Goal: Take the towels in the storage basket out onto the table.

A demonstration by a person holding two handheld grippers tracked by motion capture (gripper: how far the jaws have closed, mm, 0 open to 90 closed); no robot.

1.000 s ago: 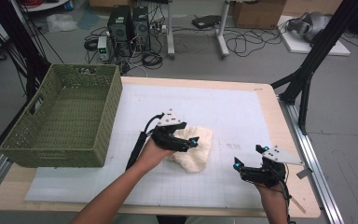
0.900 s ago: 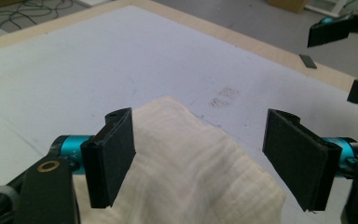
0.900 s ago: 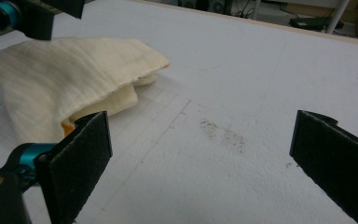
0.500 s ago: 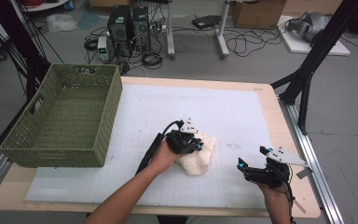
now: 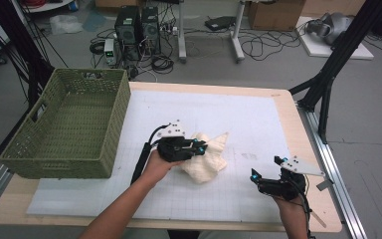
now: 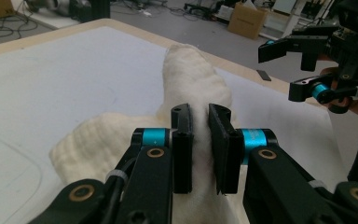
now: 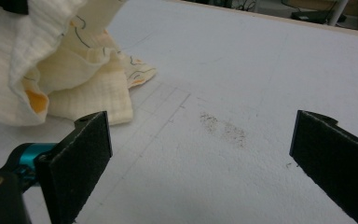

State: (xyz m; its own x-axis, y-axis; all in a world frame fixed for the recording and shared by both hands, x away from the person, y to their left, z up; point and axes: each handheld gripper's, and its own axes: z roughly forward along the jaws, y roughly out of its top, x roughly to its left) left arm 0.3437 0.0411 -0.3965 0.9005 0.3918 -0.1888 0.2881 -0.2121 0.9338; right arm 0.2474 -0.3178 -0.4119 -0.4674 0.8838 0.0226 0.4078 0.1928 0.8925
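Observation:
A crumpled cream cloth (image 5: 210,162) with small printed marks lies on the white mat near the table's middle. My left gripper (image 5: 199,147) sits at its left side, jaws pointing right. In the left gripper view the left gripper (image 6: 200,121) has just been closing, and its pads now pinch a raised fold of the cloth (image 6: 191,70). My right gripper (image 5: 266,168) rests near the front right of the mat, open, apart from the cloth. In the right gripper view the right gripper (image 7: 200,135) has only bare mat between its jaws, with the cloth (image 7: 51,60) at upper left.
A green woven basket (image 5: 54,167) stands at the table's left side, nothing visible inside. The white gridded mat (image 5: 258,114) covers most of the wooden table. A faint dirty smudge (image 7: 223,128) marks the mat ahead of the right gripper. A black stand leg (image 5: 328,79) rises beyond the right edge.
The left gripper went right onto the cloth, shut on a fold, then drew back left, bunching the cloth with a corner poking out to the right. The right gripper stayed put.

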